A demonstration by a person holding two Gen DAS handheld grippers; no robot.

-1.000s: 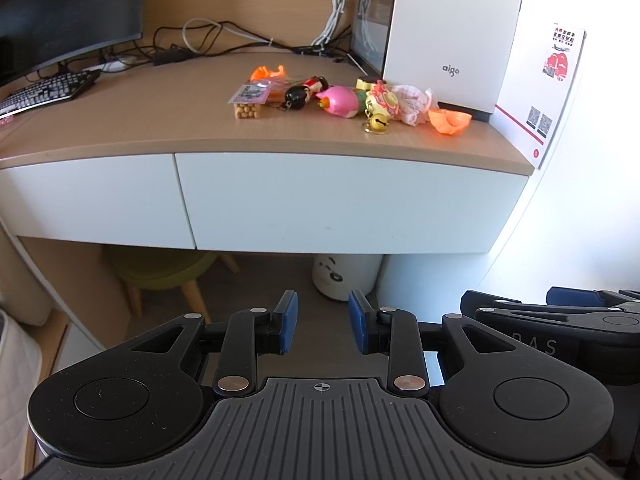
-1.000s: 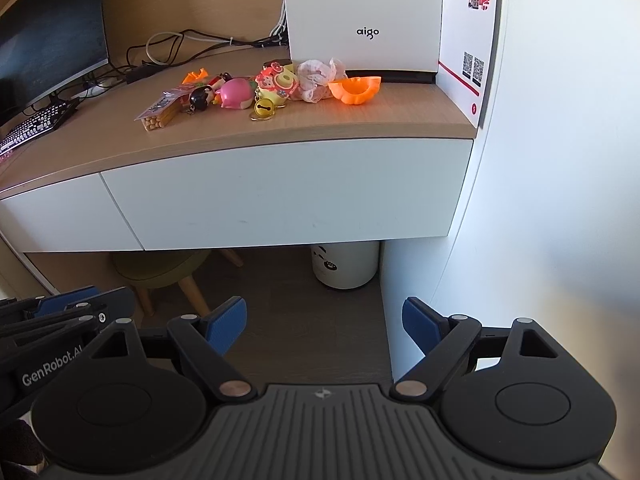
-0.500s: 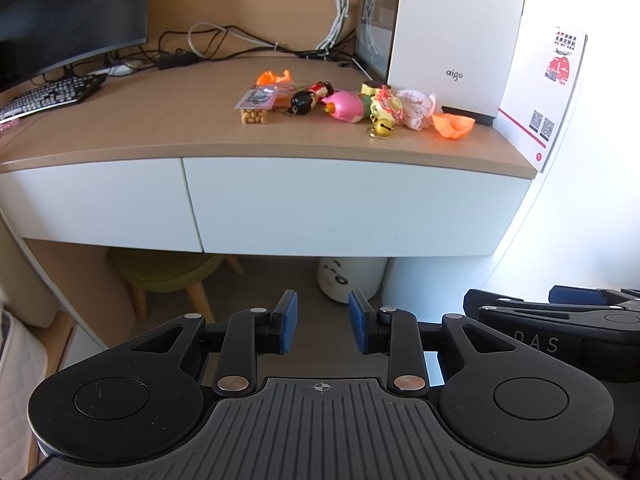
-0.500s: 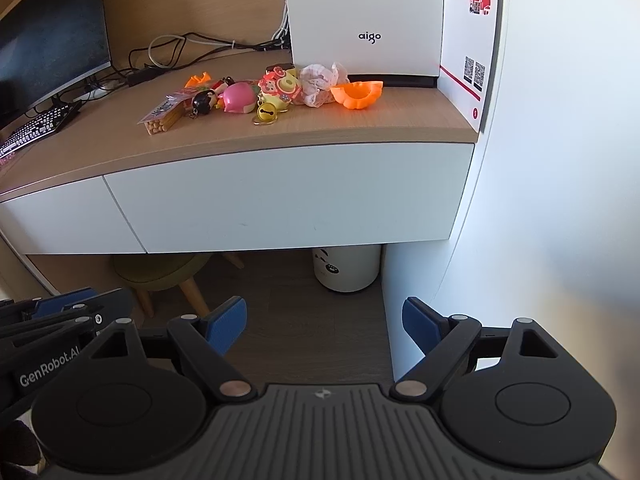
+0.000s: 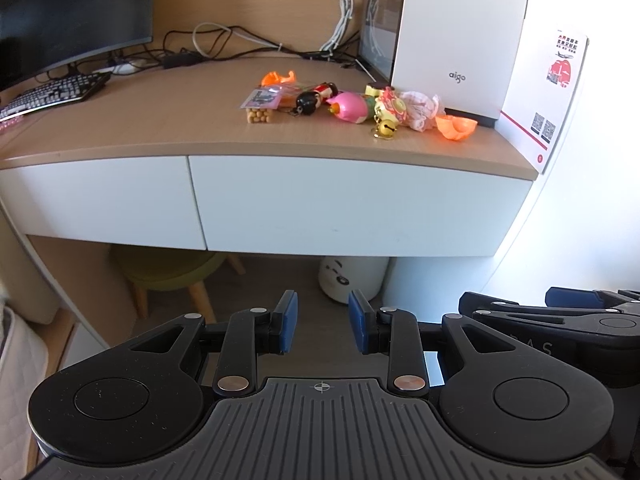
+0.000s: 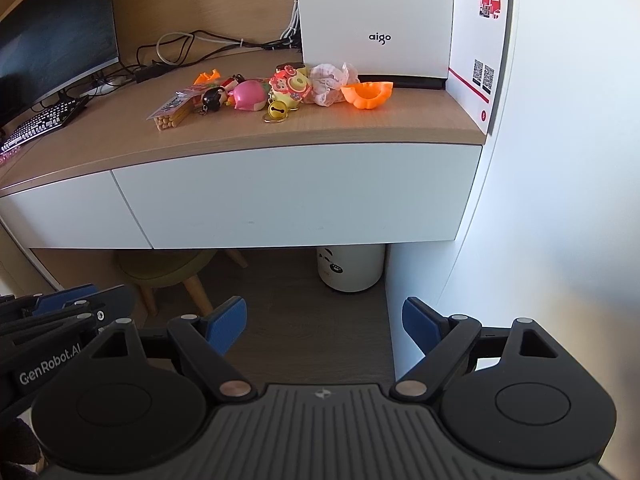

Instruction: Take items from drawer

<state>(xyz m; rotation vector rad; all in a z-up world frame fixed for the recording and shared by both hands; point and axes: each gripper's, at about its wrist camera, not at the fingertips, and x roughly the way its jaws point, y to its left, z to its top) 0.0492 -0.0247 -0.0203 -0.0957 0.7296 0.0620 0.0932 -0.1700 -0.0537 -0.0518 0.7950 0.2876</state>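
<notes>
**Drawer shut, both grippers empty and held back**

Wooden desk (image 5: 168, 128) fills the upper half of both views, with a row of small toys (image 5: 360, 110) lying at about one o'clock, in front of a white box (image 5: 460, 36). Below the top, the wide white drawer (image 5: 352, 204) sits closed at twelve o'clock, its long axis running nine to three, its handleless front facing me. I judge that either the emptying is done or the drawer must be opened again; I cannot tell which. Opening it would call for hooking the lower edge. My left gripper (image 5: 322, 326) is released with its jaws partly apart, nothing between them. My right gripper (image 6: 324, 324) is released wide, also empty, well short of the drawer.
</notes>
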